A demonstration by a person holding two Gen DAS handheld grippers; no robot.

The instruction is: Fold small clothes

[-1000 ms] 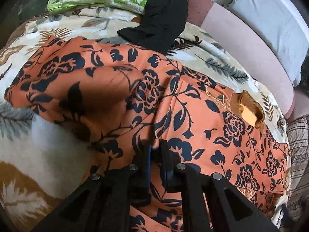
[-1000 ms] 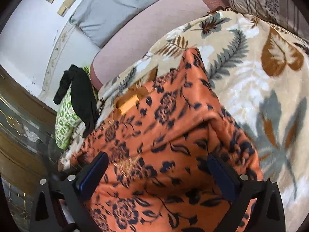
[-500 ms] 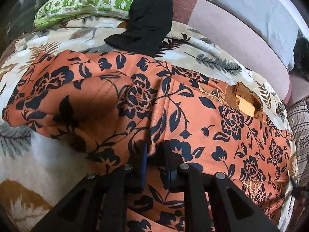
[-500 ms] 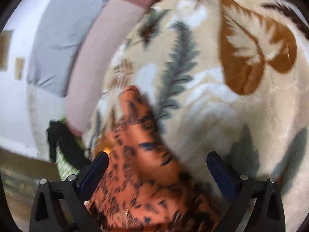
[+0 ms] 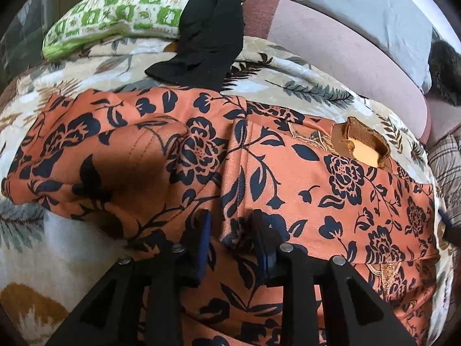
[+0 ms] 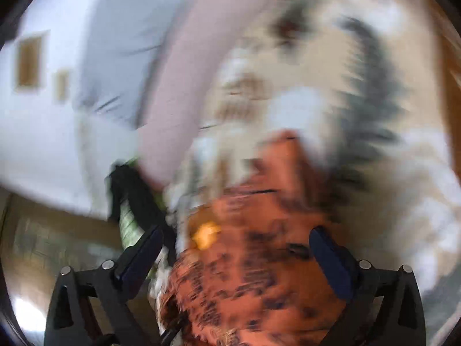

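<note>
Jaws of the left gripper (image 5: 230, 240) have just been opening and now stand slightly apart, a fold of the orange flowered garment (image 5: 288, 173) loose between them. Right gripper (image 6: 239, 255) gapes wide, empty, above the garment on the leaf-patterned blanket (image 5: 302, 86).

The garment (image 5: 288, 173) is orange with navy flowers; the blanket (image 5: 288, 86) cream with leaves; the pillow (image 5: 121, 11) green-checked.
</note>
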